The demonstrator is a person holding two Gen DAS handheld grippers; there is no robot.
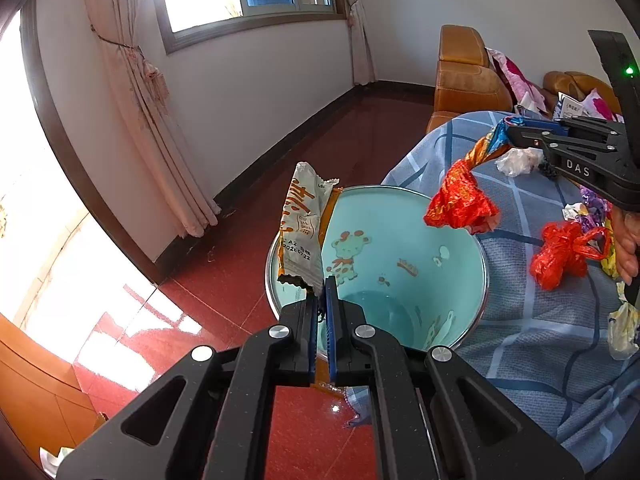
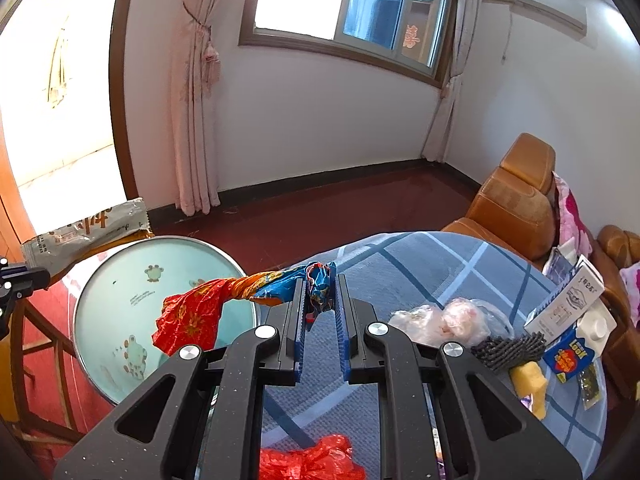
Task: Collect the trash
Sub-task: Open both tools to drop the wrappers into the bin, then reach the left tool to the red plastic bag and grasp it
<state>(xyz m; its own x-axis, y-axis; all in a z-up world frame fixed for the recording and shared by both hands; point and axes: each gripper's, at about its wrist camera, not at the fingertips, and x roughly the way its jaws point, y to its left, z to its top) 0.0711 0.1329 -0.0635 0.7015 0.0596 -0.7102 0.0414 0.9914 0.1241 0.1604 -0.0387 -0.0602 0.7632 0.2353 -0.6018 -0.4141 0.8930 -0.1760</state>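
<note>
Jaws of the left gripper (image 1: 320, 292), lower centre of the left wrist view: pressed together on the bottom corner of a grey-and-orange snack wrapper (image 1: 302, 232), which stands upright above the near rim of the bin. Jaws of the right gripper (image 2: 320, 300), centre of the right wrist view: pinching the blue end of a twisted foil wrapper (image 2: 224, 304), whose orange middle and red tail hang out to the left, over the bin's edge. Tabletop (image 2: 420, 276), right half of both views: round, under a blue plaid cloth. Bin (image 1: 400, 240), centre of the left wrist view: pale teal inside with cartoon animal prints, metal rim, standing on the red floor (image 1: 224, 280) just beside the tabletop. Red plastic bag (image 1: 560, 256), right of the left wrist view: crumpled, lying on the cloth. Clear crumpled plastic (image 2: 444, 320), right of centre in the right wrist view: on the cloth near the right jaws. Small carton boxes (image 2: 568, 308), far right: lying at the tabletop's edge.
</note>
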